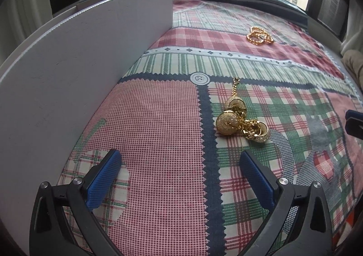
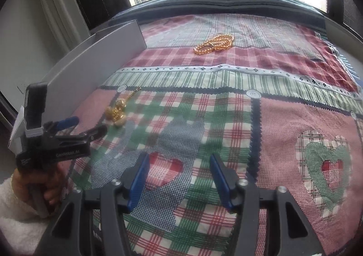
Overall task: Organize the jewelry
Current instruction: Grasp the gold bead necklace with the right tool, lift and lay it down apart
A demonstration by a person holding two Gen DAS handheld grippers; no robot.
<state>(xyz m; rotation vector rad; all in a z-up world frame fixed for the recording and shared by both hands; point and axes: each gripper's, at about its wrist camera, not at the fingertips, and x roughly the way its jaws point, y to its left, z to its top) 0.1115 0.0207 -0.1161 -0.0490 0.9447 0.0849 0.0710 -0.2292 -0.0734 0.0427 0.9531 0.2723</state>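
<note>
While the tall white box [image 1: 86, 56] stands on the left, the left gripper [image 1: 179, 176] hangs wide and empty near the gold ball charm chain [image 1: 240, 122]. Its loose chain could slip free. Further right, the right gripper [image 2: 179, 178] is half open, empty.

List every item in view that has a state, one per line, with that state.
Left tongs: open, empty, low over the cloth.
Right tongs: open, empty.
Gold bead chain: bunched in a heap, loose on the cloth, just ahead of the left tongs.
Orange bead bracelets: coiled together, lying flat, untouched.
White box: wall upright, inside hidden.
Patchwork cloth: spread flat.
</note>
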